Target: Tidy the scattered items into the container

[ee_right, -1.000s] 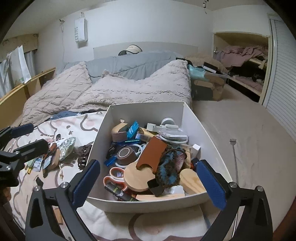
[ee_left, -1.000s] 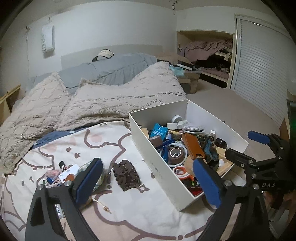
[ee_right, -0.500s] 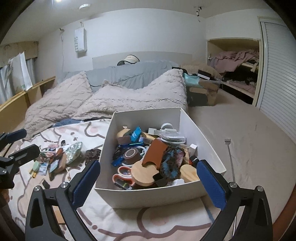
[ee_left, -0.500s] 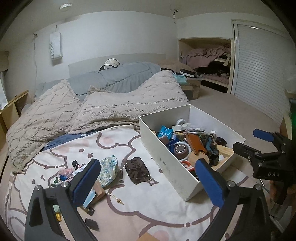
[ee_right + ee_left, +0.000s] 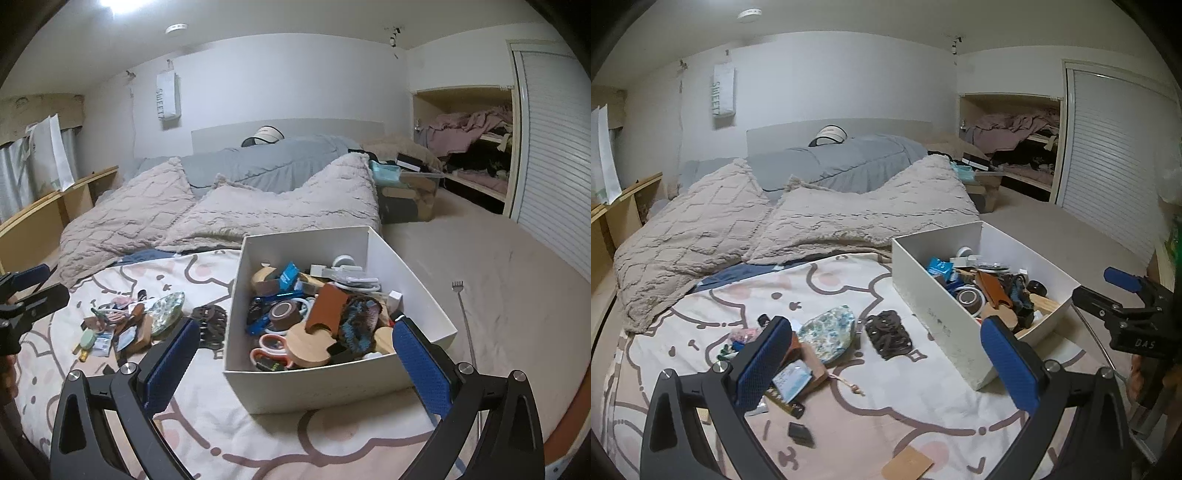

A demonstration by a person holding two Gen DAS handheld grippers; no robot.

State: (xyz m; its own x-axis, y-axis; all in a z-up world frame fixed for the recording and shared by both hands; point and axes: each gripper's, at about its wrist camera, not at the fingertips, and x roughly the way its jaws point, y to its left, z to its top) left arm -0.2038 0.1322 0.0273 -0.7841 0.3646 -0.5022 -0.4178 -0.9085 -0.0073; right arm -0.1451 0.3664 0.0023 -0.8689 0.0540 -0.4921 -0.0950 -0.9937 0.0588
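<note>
Now the white box [image 5: 314, 384] is sitting on the right part of the patterned bedsheet [image 5: 886, 398], crammed with a tape roll [image 5: 283, 313], scissors [image 5: 269, 345] and other bits. Left of it, a dark hair claw [image 5: 888, 333], a floral pouch [image 5: 827, 332] and a heap of small scattered items [image 5: 110, 328] are lying on the sheet. The left gripper [image 5: 886, 365] is hovering over that heap, jaws wide apart and empty. The right gripper [image 5: 295, 363] is hanging before the box, likewise gaping and carrying nothing.
</note>
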